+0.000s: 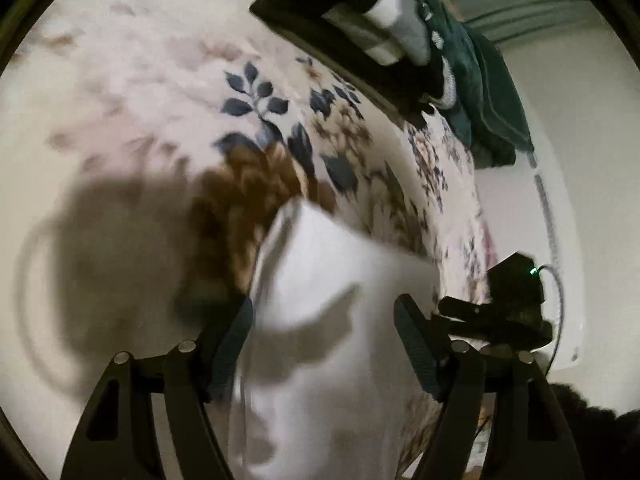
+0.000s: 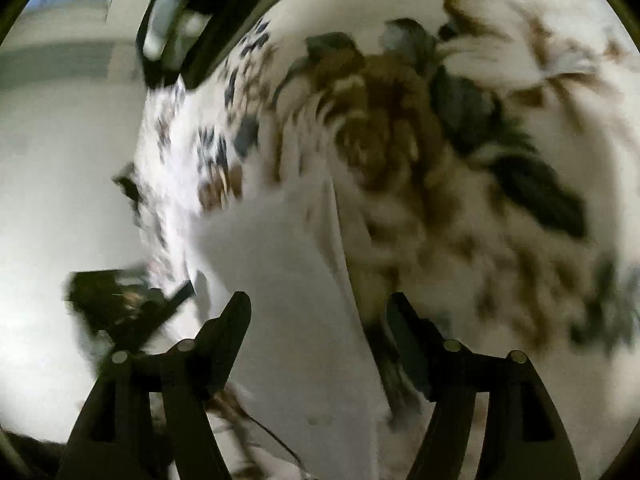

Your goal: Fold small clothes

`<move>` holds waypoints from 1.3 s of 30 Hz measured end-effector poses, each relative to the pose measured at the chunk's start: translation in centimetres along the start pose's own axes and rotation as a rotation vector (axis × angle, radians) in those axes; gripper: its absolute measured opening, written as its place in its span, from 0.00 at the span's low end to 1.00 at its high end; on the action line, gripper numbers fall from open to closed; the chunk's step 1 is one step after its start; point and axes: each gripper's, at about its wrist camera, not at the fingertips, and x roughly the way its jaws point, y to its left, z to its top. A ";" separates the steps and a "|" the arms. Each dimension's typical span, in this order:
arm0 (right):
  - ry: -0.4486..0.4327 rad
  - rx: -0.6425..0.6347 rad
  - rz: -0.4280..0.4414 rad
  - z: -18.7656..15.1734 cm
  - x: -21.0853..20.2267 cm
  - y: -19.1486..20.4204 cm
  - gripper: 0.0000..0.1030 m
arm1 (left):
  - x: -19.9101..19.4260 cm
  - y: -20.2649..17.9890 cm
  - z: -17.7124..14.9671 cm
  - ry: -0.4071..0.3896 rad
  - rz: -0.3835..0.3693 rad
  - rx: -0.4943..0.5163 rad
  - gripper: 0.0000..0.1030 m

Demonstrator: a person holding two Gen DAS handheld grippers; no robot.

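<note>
A white garment [image 1: 340, 264] lies on the floral blanket, its folded edge running up and away from me. My left gripper [image 1: 324, 304] hovers over its near part with the jaws wide apart and the cloth below the gap, no pad pressing on it. In the right wrist view the same white garment [image 2: 280, 264] stretches under my right gripper [image 2: 318, 300], which is also open just above it. Each gripper shows in the other's view: the right one [image 1: 512, 300] at the garment's right side, the left one [image 2: 116, 296] at its left. Both views are blurred.
The floral blanket [image 1: 160, 80] covers the whole work surface. At its far edge a dark board [image 1: 320, 36] carries a stack of folded clothes [image 1: 380, 28], with a dark green garment [image 1: 480, 80] heaped beside it. A pale floor [image 1: 580, 160] lies beyond the blanket's right edge.
</note>
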 end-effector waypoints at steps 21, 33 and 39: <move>-0.164 -0.036 0.111 8.5 1.8 4.0 0.15 | 3.6 -1.6 10.4 -0.047 -0.100 0.030 0.08; -0.152 0.039 -0.245 9.2 -1.0 5.8 0.54 | -0.1 -1.0 11.8 -0.026 0.073 -0.010 0.62; -0.135 0.286 -0.140 0.8 -2.2 2.7 0.54 | -2.2 -0.7 4.4 -0.053 0.056 -0.143 0.62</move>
